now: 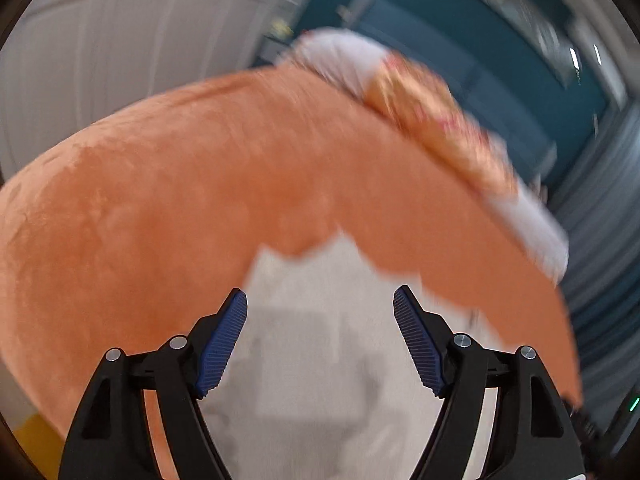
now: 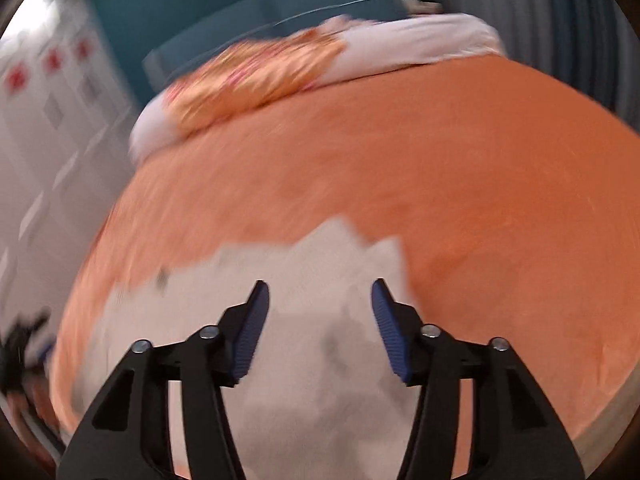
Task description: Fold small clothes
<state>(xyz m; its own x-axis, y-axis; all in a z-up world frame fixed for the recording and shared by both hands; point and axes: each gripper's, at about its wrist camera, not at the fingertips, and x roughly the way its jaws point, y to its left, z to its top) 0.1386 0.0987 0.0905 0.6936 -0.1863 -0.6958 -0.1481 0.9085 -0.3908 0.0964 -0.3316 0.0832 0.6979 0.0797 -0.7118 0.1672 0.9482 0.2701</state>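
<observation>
left tongs (image 1: 320,300): open, empty | right tongs (image 2: 320,294): open, empty | white garment (image 1: 316,344): flat on orange bed cover (image 1: 180,184), under both tongs | pillows (image 2: 280,68) at far edge | white wardrobe (image 1: 120,32), teal wall (image 1: 460,72) behind | frames blurred

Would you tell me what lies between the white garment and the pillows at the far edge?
Only bare orange bedcover lies between the white garment and the pillows; the right wrist view shows it best.
</observation>
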